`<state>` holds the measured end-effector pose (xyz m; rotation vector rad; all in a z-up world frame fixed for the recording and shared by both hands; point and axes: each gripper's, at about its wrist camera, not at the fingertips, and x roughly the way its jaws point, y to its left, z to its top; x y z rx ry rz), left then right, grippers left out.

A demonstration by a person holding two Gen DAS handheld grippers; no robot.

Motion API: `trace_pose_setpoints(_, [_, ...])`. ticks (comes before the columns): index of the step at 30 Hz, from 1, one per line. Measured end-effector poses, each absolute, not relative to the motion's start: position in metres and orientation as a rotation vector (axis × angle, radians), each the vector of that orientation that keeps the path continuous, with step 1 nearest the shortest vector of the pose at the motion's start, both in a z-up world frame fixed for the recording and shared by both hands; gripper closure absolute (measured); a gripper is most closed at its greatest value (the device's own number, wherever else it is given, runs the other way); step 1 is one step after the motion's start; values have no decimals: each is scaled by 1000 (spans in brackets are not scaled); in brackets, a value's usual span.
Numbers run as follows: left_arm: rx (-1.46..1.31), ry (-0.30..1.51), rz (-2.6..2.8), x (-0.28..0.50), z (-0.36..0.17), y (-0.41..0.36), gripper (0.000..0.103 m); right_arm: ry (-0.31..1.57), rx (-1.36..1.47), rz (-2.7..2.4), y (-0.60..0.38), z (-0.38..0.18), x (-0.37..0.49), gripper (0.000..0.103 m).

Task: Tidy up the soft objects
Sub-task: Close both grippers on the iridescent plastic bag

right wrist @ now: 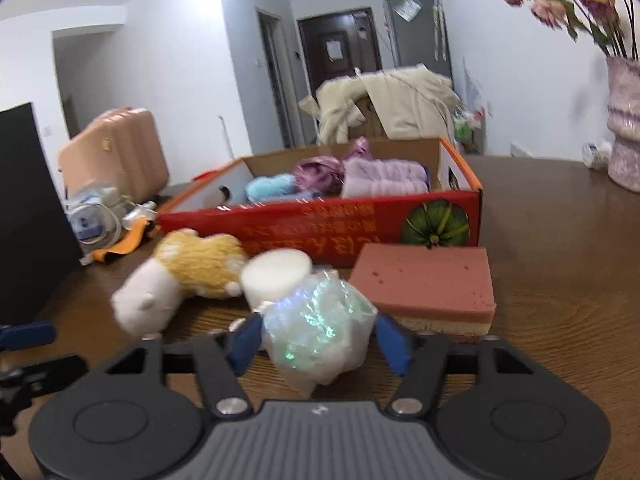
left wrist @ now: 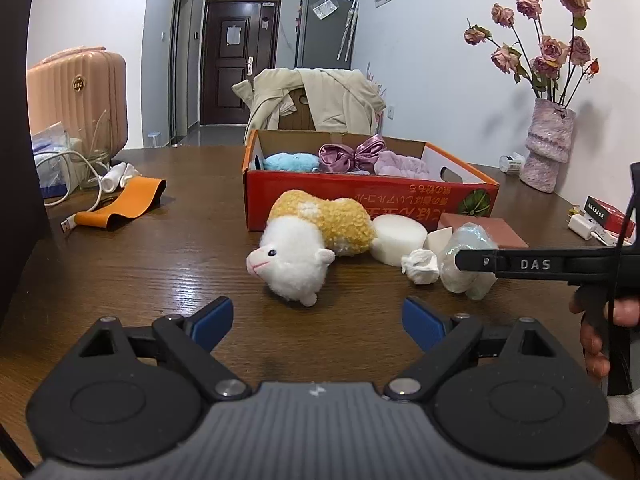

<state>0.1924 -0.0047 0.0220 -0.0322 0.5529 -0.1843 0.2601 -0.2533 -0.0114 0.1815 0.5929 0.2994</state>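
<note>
item: soft goods, part sorted, on a dark wooden table [left wrist: 160, 264]

container: red cardboard box [right wrist: 320, 236], open at the top, at the far middle of the table; it already holds a blue plush [right wrist: 272, 186], a purple satin bundle [right wrist: 320, 170] and a lilac folded towel [right wrist: 384, 180]

loose stock, all just in front of the box's near wall: sheep plush [left wrist: 304, 240], white head and yellow body, lying on its side; white round sponge [left wrist: 398, 236] touching its rear; small crumpled white wad [left wrist: 420, 266]; iridescent wrapped bundle [right wrist: 320, 328]; pink block sponge [right wrist: 424, 284] to the right, flat on the table

right claw [right wrist: 318, 344]: narrowed, blue pads at either flank of the iridescent bundle and, as far as the blurred view tells, pressing it; bundle looks to rest on or just above the table

left claw [left wrist: 318, 320]: wide, nothing between the pads, aimed at the sheep plush but short of it

step in hand, as judged: pick-up of the iridescent bundle, with the sheep lined up next

next move calls for: lift clear of the round sponge, carry over the near wall, release into free space at the box's left or front; the crinkly wrap may slip, so hold a firm squeeze
</note>
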Motion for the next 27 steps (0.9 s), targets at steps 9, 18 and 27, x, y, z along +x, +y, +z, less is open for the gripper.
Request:
trace_pose_setpoints(9, [-74, 572, -256, 190, 22, -11, 10, 578, 112, 502, -248, -2, 202, 56])
trace_pose_setpoints(18, [-185, 626, -389, 189, 20, -27, 11, 578, 232, 575, -274, 7, 155, 46])
trace_pose_setpoints(27, [-77, 646, -532, 160, 6, -57, 56, 561, 313, 484, -295, 5, 160, 46])
